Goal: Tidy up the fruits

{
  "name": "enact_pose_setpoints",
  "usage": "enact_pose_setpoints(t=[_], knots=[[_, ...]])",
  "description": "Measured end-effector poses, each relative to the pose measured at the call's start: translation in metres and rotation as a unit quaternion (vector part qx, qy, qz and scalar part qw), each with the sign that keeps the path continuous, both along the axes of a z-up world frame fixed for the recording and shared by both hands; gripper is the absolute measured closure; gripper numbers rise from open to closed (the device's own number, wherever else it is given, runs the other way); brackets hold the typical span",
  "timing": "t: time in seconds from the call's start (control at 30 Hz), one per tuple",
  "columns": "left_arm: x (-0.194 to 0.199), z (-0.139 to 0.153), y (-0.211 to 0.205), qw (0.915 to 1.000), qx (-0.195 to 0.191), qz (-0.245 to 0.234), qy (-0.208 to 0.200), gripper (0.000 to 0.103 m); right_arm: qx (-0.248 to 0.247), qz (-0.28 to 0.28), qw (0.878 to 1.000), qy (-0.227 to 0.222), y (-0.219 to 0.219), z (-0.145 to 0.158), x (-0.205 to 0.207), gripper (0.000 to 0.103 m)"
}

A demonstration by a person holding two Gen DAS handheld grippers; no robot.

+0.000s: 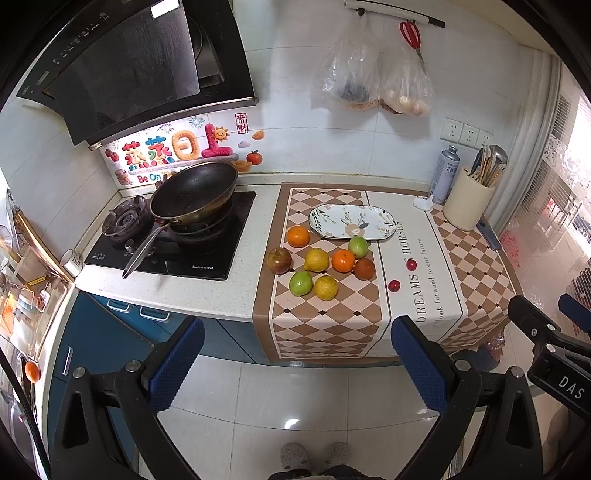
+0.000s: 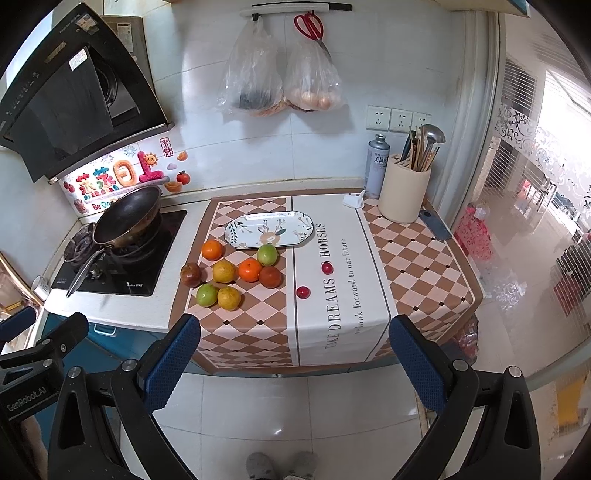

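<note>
Several fruits lie on the checkered cloth (image 1: 325, 325): two oranges (image 1: 298, 236), two yellow lemons (image 1: 316, 260), two green fruits (image 1: 300, 283), two dark red fruits (image 1: 279, 260), and two small red ones (image 1: 394, 285). An empty oval floral plate (image 1: 351, 220) sits behind them; it also shows in the right wrist view (image 2: 269, 229). My left gripper (image 1: 295, 365) is open and empty, held off the counter above the floor. My right gripper (image 2: 293, 363) is open and empty, level with it to the right. The fruit cluster (image 2: 236, 273) lies ahead of both.
A black wok (image 1: 194, 192) sits on the stove at left. A cream utensil holder (image 1: 467, 201), a spray can (image 1: 445, 173) and a knife (image 1: 488, 232) stand at the back right. Bags (image 1: 373, 77) and red scissors (image 1: 410, 35) hang on the wall.
</note>
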State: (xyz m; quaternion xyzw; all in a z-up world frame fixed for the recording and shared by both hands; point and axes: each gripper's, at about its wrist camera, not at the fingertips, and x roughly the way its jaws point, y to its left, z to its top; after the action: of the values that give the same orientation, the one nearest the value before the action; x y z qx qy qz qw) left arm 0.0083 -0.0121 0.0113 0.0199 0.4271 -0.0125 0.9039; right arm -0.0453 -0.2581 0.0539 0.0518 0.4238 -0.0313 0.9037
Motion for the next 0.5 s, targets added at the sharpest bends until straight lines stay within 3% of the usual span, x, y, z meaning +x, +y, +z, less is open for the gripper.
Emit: enact_pose_setpoints(t=[0.17, 0.27, 0.5], knots=[[0.007, 0.000, -0.004, 0.9997, 0.003, 0.020, -0.015, 0.000, 0.027, 0.004, 1.000, -0.007, -0.016, -0.012, 0.011, 0.000], [0.014, -0.006, -0.009, 0.9987, 0.028, 0.032, -0.029, 0.000, 0.050, 0.010, 0.999, -0.009, -0.029, -0.027, 0.026, 0.000], [0.050, -0.043, -0.005, 0.9951, 0.066, 0.067, -0.030, 0.000, 0.065, 0.011, 0.998, 0.024, -0.033, -0.078, 0.080, 0.000]])
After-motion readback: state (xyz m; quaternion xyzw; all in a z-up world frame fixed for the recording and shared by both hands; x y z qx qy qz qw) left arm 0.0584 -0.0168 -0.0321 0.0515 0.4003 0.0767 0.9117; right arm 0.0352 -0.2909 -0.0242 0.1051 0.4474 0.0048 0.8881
